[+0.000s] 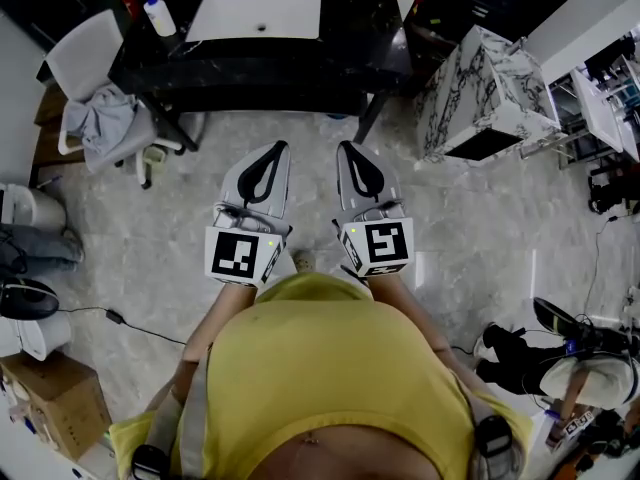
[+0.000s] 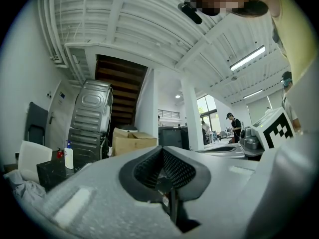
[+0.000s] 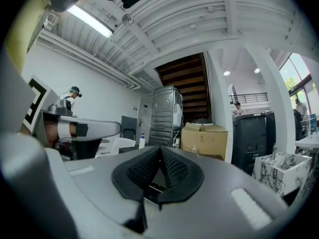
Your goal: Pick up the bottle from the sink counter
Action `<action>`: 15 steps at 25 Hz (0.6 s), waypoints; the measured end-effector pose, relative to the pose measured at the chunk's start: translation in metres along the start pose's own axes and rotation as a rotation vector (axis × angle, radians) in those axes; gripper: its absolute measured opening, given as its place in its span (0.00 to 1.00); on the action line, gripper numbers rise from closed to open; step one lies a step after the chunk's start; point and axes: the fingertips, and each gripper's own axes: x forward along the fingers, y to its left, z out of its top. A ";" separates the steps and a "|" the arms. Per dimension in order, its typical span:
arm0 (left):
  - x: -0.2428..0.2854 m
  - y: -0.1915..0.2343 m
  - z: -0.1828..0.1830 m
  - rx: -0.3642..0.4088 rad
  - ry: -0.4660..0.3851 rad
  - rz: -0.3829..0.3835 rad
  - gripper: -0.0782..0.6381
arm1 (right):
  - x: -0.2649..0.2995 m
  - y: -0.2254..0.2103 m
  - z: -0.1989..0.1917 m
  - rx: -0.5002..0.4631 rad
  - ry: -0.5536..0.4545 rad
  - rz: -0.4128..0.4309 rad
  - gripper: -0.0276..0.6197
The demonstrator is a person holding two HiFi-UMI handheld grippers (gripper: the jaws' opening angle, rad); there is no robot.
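Head view showed the left hand-held gripper (image 1: 275, 148) and right hand-held gripper (image 1: 346, 148) both clenched, empty, well apart from the white bottle (image 1: 160, 16) standing on the black desk (image 1: 370, 38).

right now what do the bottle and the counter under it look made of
The bottle looks like white matte plastic with a blue pump top. The counter is black and glossy with pale reflections, so probably polished stone or a look-alike.

No legible text anywhere, apparently
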 end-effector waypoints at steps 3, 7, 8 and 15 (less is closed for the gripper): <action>0.011 0.005 -0.007 -0.006 -0.001 -0.006 0.11 | 0.008 -0.007 -0.003 0.005 0.004 -0.007 0.05; 0.029 0.016 -0.018 -0.011 0.003 -0.012 0.11 | 0.026 -0.014 -0.010 0.001 0.002 -0.010 0.05; 0.035 0.020 -0.021 -0.011 0.003 -0.013 0.11 | 0.032 -0.017 -0.012 0.000 0.000 -0.013 0.05; 0.096 0.062 -0.039 -0.019 -0.023 -0.044 0.11 | 0.097 -0.046 -0.022 -0.027 -0.014 -0.038 0.05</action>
